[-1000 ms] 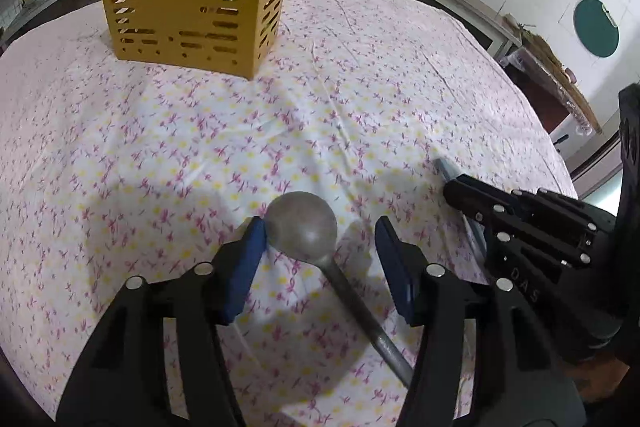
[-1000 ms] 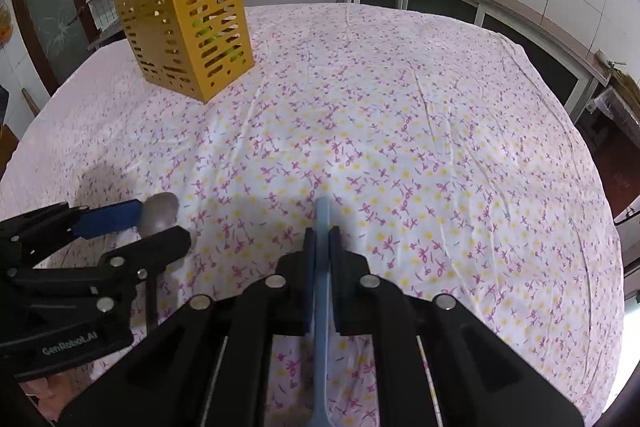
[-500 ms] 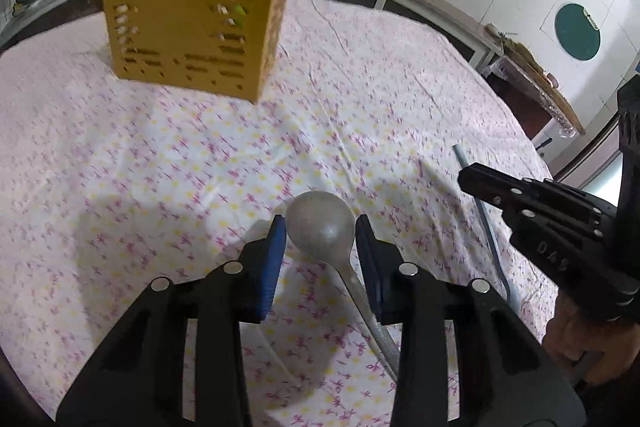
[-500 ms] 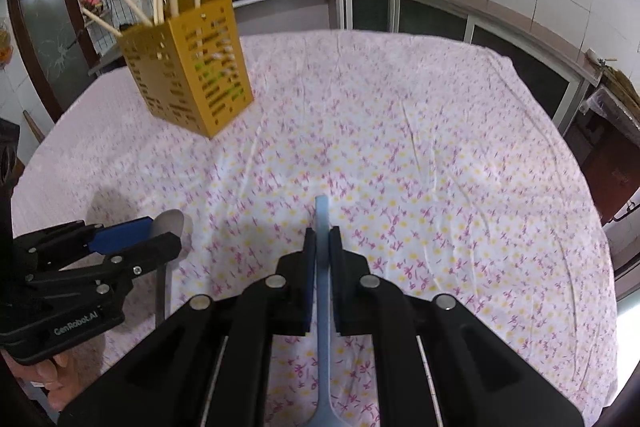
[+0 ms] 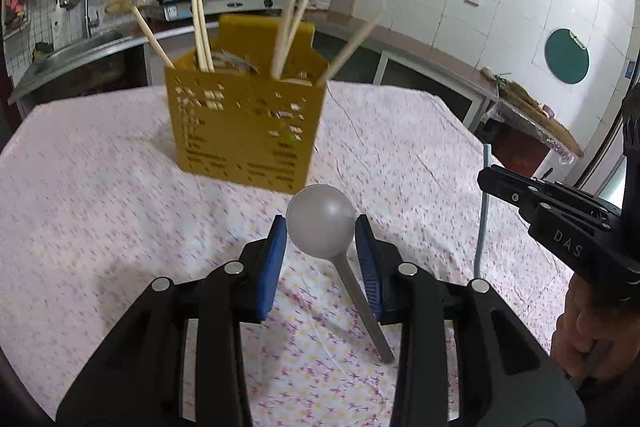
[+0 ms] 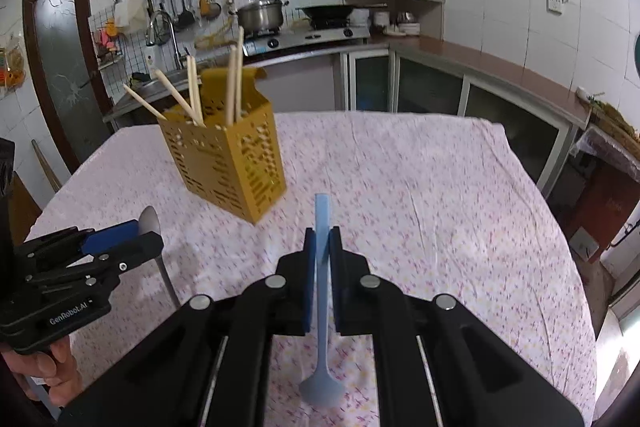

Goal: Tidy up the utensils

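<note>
A grey metal spoon (image 5: 320, 221) is off the cloth, its bowl between the blue pads of my left gripper (image 5: 320, 239). The jaws are closing and both pads touch the bowl; the handle slants down to the right. My right gripper (image 6: 322, 239) is shut on the handle of a light blue spoon (image 6: 321, 291), whose bowl hangs below the fingers. The yellow perforated holder (image 5: 244, 135) stands upright at the table's far side, ahead of both grippers, with several wooden chopsticks (image 5: 200, 35) in it. In the right wrist view the holder (image 6: 228, 167) is up and to the left, with the left gripper (image 6: 140, 239) at the left edge.
The table wears a floral cloth (image 5: 80, 207) that falls away at the right edge (image 6: 560, 227). Behind it run a kitchen counter, a sink and a stove with a pot (image 6: 260, 15). The right gripper (image 5: 486, 179) and a person's hand (image 5: 580, 339) fill the right side.
Both grippers have risen and tilted up, lifting their spoons off the cloth. The left jaws have narrowed onto the metal spoon's bowl. The right grip is unchanged.
</note>
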Motion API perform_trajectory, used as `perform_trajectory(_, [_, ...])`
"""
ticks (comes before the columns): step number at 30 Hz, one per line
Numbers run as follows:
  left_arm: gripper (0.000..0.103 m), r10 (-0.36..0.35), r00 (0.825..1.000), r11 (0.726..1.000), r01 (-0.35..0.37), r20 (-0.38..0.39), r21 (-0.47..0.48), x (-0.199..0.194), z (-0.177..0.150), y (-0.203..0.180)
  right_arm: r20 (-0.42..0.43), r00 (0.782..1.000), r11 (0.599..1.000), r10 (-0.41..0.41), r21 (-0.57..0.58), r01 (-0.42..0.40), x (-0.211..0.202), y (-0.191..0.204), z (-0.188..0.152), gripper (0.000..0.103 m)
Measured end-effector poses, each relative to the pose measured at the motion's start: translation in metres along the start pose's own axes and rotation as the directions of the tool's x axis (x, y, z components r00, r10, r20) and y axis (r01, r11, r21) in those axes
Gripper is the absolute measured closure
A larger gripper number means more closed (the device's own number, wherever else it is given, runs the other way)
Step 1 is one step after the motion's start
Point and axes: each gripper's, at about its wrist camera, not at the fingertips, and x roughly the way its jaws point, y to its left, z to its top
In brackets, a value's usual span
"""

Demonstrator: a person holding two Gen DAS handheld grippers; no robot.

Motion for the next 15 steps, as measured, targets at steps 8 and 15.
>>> perform_trajectory(8, [0.103,-0.019,1.0,1.0,0.019,0.003,0.017,-0.007,0.006,0.017,0.029,1.0,1.0,0.003,-0.008,-0.003,-0.006,0.019,0.009,0.096])
perform_trajectory(15, [0.101,-0.09,0.99,0.996,0.09,-0.11,-0.009,0.022,-0.002,0.014,0.019,1.0,1.0,-0.015,-0.004,0.015,-0.003,0.018,0.011,0.096])
